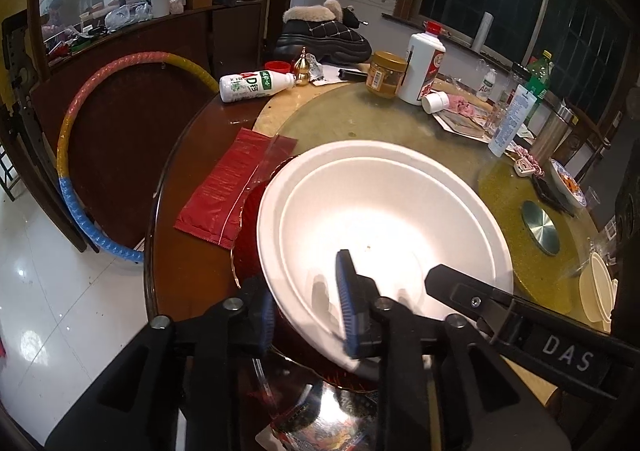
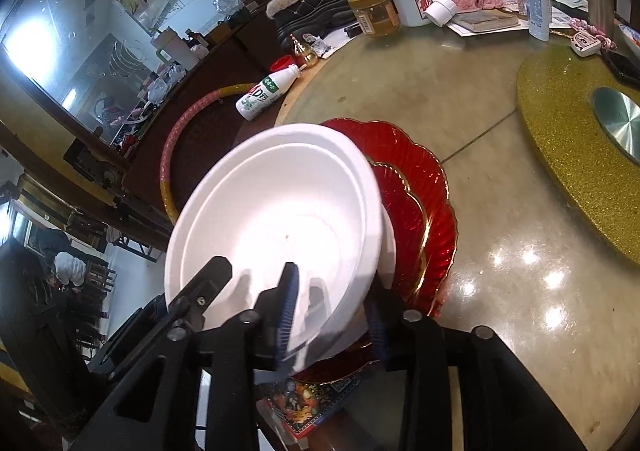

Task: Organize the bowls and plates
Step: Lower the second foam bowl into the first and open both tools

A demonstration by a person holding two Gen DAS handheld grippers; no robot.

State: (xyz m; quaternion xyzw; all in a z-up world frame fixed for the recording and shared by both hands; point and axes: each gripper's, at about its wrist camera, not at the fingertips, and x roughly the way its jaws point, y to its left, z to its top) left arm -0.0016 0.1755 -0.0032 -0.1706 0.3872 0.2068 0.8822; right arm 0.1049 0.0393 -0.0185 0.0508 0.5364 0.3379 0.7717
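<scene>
A white foam bowl [image 1: 384, 211] [image 2: 280, 211] rests tilted on a stack of red scalloped glass plates [image 2: 424, 211] [image 1: 248, 251] near the table's edge. A second white rim [image 2: 390, 247] peeks out under the bowl. My left gripper [image 1: 304, 291] straddles the bowl's near rim, one blue pad inside and one outside, with gaps showing, so it is open. My right gripper [image 2: 332, 291] straddles the rim the same way, also open. Each wrist view shows the other gripper's black finger reaching into the bowl.
A red packet [image 1: 228, 191] and a fallen milk bottle [image 1: 256, 85] lie to the left. A gold glitter turntable [image 2: 560, 155] sits to the right. Bottles and a jar [image 2: 374, 13] crowd the far side. A printed packet [image 2: 312, 399] lies under the plates. Cream bowls [image 1: 596, 291] stand at the right.
</scene>
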